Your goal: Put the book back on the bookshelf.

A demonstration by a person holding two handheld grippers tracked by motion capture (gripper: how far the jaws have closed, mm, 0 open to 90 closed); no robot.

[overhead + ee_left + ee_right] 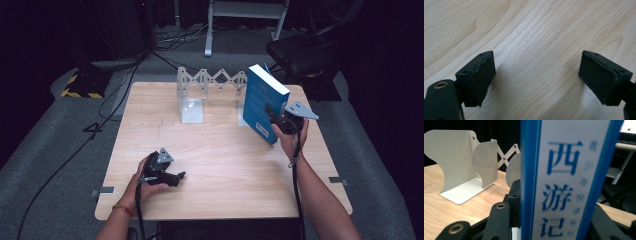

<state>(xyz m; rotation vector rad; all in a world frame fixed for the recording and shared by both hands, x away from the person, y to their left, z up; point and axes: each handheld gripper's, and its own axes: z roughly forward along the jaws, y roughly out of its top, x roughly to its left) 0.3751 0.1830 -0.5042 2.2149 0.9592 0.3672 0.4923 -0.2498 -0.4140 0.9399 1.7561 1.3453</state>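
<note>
Looks like a lab or recording studio. Dark room, grey carpet, loose cables on floor. Lone wooden counter, hazard tape.

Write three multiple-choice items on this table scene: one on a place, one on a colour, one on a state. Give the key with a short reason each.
1. Where does the white metal expanding bookend rack stand?
A. at the far edge of the light wooden table
B. on the floor
C. at the person's near edge

2. What colour is the cover of the thick paperback book?
A. red
B. blue
C. green

3. How is the left gripper?
A. shut on the book
B. shut on the rack
C. open above bare wood

Key: A, the rack sits along the far edge; B, cover and spine edges are blue; C, its pads stand wide apart with nothing between.
</note>
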